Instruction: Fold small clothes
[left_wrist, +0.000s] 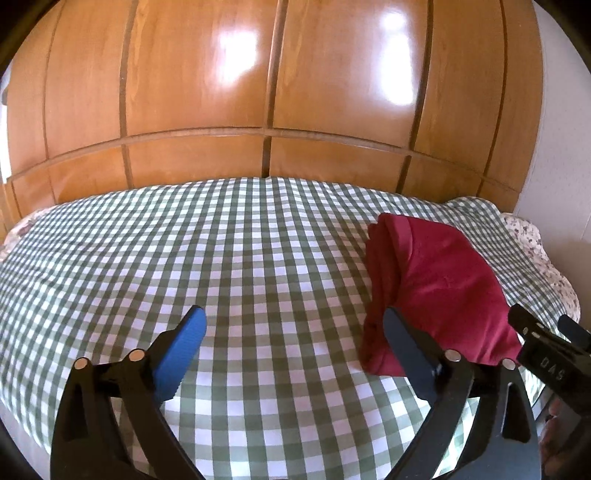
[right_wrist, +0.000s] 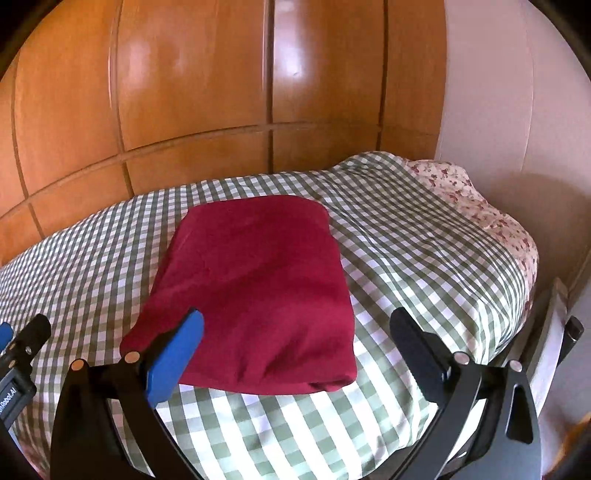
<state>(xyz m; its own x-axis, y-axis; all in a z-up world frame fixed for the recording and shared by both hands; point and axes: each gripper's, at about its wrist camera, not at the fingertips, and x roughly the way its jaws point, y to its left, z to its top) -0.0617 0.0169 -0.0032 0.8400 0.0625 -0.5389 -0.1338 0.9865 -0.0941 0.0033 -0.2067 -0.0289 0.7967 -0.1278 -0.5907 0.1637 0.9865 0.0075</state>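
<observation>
Red garment (right_wrist: 255, 295), folded into a thick neat rectangle, lies flat on the bed's green-and-white checked cover (right_wrist: 406, 258). In the right wrist view it fills the middle of the frame; in the left wrist view it sits at the right, its stacked folded edges turned toward the middle of the picture.

The right tool (right_wrist: 295, 336) is released, its two fingers spread wide and holding nothing. Its blue finger (right_wrist: 177, 358) stands in front of the garment's lower left corner; whether it touches the cloth I cannot tell. The black finger on the other side is over bare checked cover, clear of the cloth.

The left tool (left_wrist: 293, 336) is likewise released and wide apart, nothing between its fingers but checked cover. Its right-hand finger overlaps the garment's near left edge in the picture; contact is not clear.

Each tool shows at the edge of the other's view, low in the frame.

Behind the bed, across the top of both views, runs a glossy wooden wardrobe (left_wrist: 277, 92). A flowered sheet (right_wrist: 480, 206) peeks out at the right end of the bed, next to a pale wall (right_wrist: 498, 110).
</observation>
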